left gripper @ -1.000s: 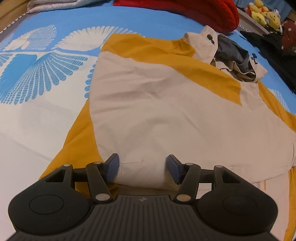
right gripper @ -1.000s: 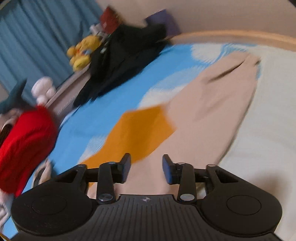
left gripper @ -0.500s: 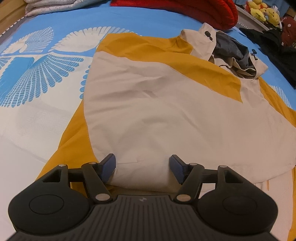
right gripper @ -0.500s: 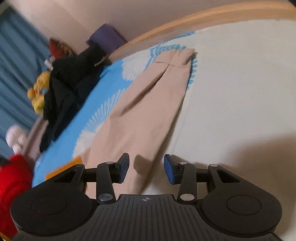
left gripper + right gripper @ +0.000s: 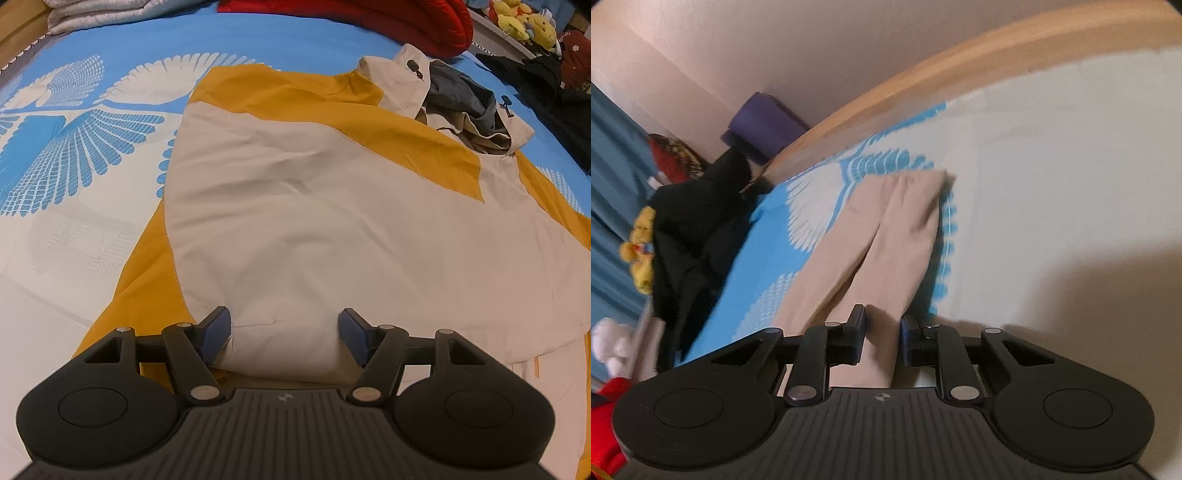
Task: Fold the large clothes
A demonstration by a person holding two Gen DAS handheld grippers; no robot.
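Note:
A beige and mustard-yellow jacket (image 5: 332,221) lies flat on the blue and white bed sheet (image 5: 74,240), its hood (image 5: 461,103) at the far right. My left gripper (image 5: 284,328) is open at the jacket's near edge. A folded beige panel lies between its blue pads, which do not squeeze it. In the right wrist view the jacket's beige sleeve (image 5: 886,229) stretches away across the sheet. My right gripper (image 5: 883,332) is low over the sleeve's near part. Its jaws are closing with the cloth between them, and the cloth shows no pinch.
A red garment (image 5: 369,18), a grey blanket (image 5: 110,14), black clothes (image 5: 554,96) and yellow plush toys (image 5: 524,22) line the bed's far side. The wooden bed frame (image 5: 960,62) and a purple box (image 5: 761,125) stand beyond the sleeve's cuff.
My right gripper has swung from the yellow shoulder out along the sleeve, dropped close to it, and its jaws have narrowed. The left gripper stayed put and its jaws widened a little.

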